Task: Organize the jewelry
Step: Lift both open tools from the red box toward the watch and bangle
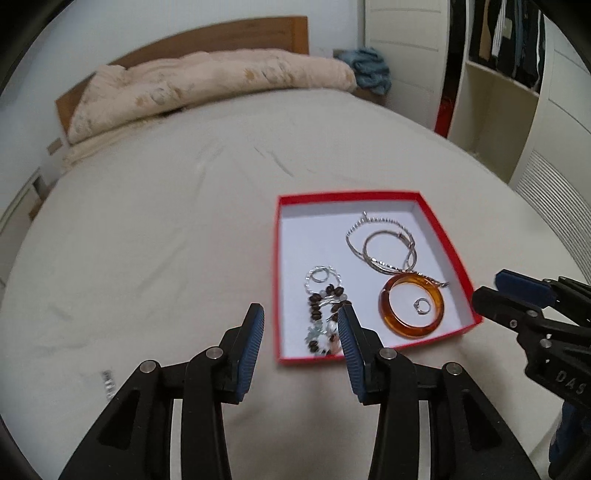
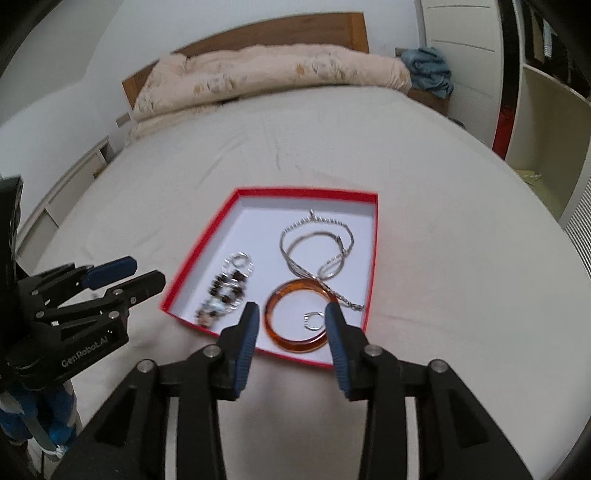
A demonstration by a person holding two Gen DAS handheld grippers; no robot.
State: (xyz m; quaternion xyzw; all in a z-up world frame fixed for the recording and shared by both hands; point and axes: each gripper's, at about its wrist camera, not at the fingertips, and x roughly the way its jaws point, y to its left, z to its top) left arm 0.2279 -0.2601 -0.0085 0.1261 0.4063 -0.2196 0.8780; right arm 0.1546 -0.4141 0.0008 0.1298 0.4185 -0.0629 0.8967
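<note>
A red box (image 1: 347,195) (image 2: 306,191) with a white inside lies on the bed. In it are an amber bangle (image 1: 410,329) (image 2: 291,345) with a small silver ring (image 1: 422,305) (image 2: 313,320) inside its circle, silver bangles (image 1: 386,232) (image 2: 317,232) behind it, and a brown beaded bracelet (image 1: 325,295) (image 2: 229,288) on the left side. My left gripper (image 1: 300,312) (image 2: 146,273) hovers open over the box's near left corner, empty. Above the amber bangle, my right gripper (image 2: 291,309) (image 1: 491,286) stands open, with nothing between its pads.
The box rests on a beige sheet (image 1: 166,221). A rolled quilt (image 1: 207,85) and a wooden headboard (image 1: 236,33) lie at the far end, beside blue cloth (image 1: 369,70). An open wardrobe (image 1: 498,92) stands at the right. A small silvery item (image 1: 107,384) lies on the sheet, near left.
</note>
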